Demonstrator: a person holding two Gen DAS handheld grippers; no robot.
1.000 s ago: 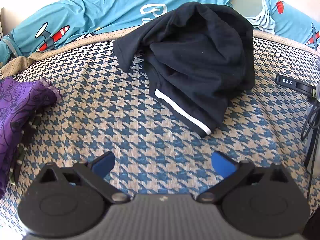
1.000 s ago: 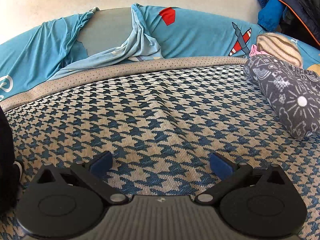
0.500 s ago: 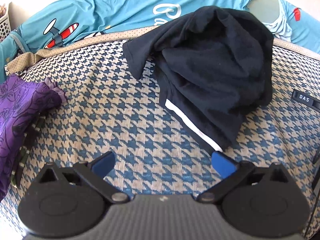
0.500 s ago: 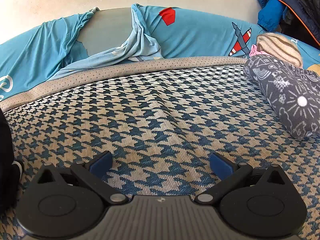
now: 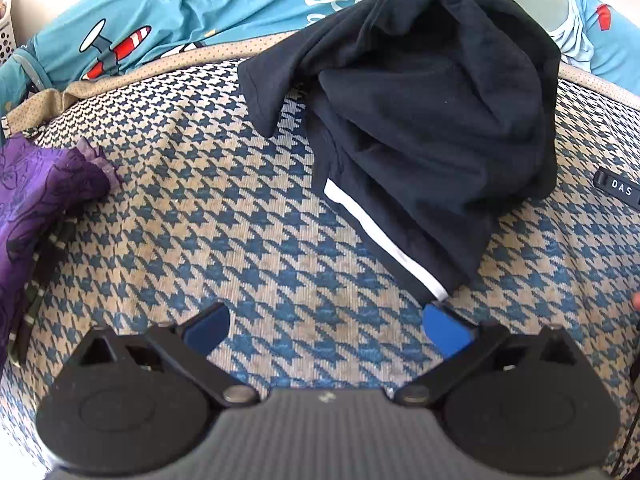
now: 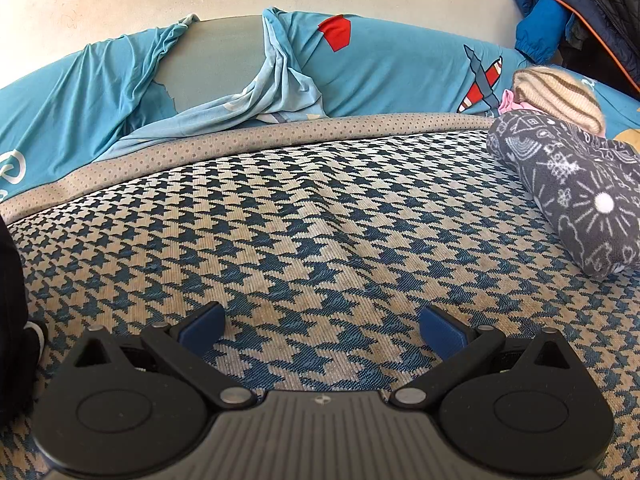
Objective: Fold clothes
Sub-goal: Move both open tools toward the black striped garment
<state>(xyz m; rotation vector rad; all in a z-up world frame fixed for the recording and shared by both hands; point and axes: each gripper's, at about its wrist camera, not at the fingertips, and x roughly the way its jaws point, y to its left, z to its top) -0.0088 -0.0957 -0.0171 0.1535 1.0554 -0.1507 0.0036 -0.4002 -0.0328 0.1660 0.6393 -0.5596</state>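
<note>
The left gripper point(image 5: 326, 330) hangs low over a houndstooth cover point(image 5: 224, 240), its blue pads spread wide with nothing between them. The right-hand pad point(image 5: 444, 330) sits just beside the near corner of a black garment point(image 5: 424, 120); whether they touch cannot be told. The garment lies crumpled in a heap from 12 to 2 o'clock in the left wrist view, with a white stripe point(image 5: 380, 236) running along its near edge down toward 4 o'clock. One flap of it juts out toward 11 o'clock, over the cover. At 9 o'clock a purple cloth point(image 5: 36, 200) lies bunched on the cover's edge, well apart from the garment. Behind both, at 12 o'clock, runs a teal sheet point(image 5: 180, 12) printed with a red and white plane. A black strap point(image 5: 618, 188) lettered "DAS" lies at 3 o'clock.

The right gripper point(image 6: 322, 326) hovers over bare cover point(image 6: 320, 220), its pads also wide apart and empty. A sliver of the black garment point(image 6: 12, 320) shows at 9 o'clock in this view. At 3 o'clock lies a grey patterned roll point(image 6: 576, 196), with a striped beige knit point(image 6: 560, 100) just behind it at 2 o'clock. The teal sheet point(image 6: 392, 68) spans 10 to 1 o'clock, pulled aside from a grey panel point(image 6: 220, 60), and a blue jacket point(image 6: 560, 12) hangs at 1 o'clock.
</note>
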